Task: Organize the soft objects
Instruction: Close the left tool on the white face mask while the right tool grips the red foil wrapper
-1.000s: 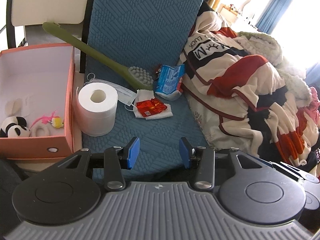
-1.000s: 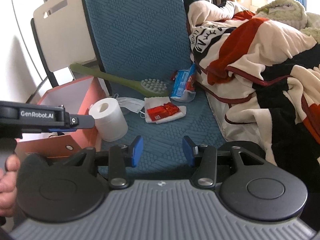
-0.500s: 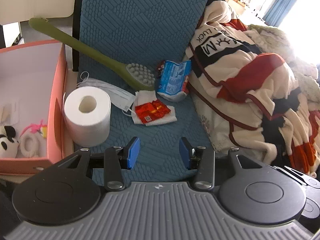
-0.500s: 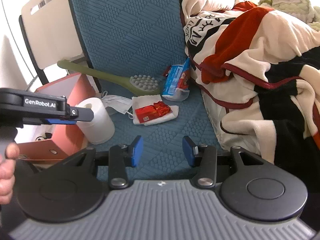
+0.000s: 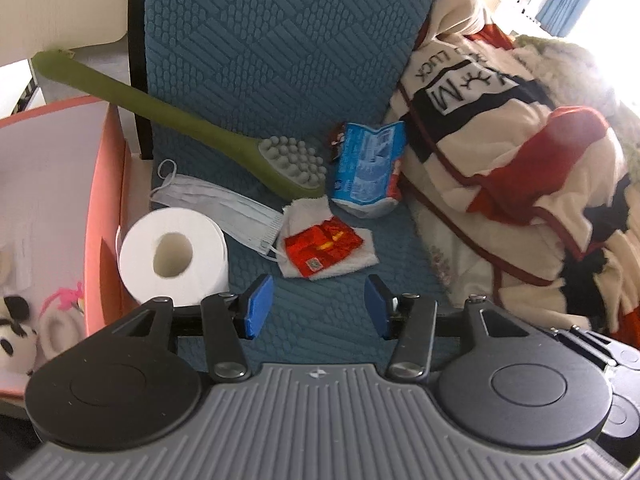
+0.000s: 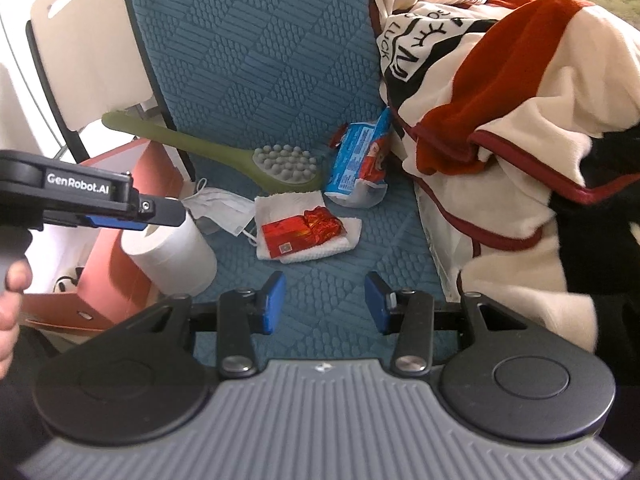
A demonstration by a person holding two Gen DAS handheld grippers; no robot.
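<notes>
On the blue seat cushion (image 5: 320,320) lie a toilet paper roll (image 5: 174,254), a face mask (image 5: 216,208), a white cloth (image 5: 344,256) with a red wrapper (image 5: 322,244) on it, a blue snack bag (image 5: 366,168) and a green massage brush (image 5: 256,160). My left gripper (image 5: 316,306) is open and empty, just short of the cloth. My right gripper (image 6: 324,302) is open and empty, also short of the cloth (image 6: 308,236). The left gripper shows from the side in the right wrist view (image 6: 120,210), above the roll (image 6: 176,260).
An orange box (image 5: 96,216) stands left of the seat with a panda plush (image 5: 12,344) and small toys inside. A striped cream, red and black blanket (image 5: 520,184) is heaped on the right. A cream chair back (image 6: 80,52) stands behind.
Both grippers have moved forward and down toward the items on the seat. The objects have not moved. Both grippers stay open.
</notes>
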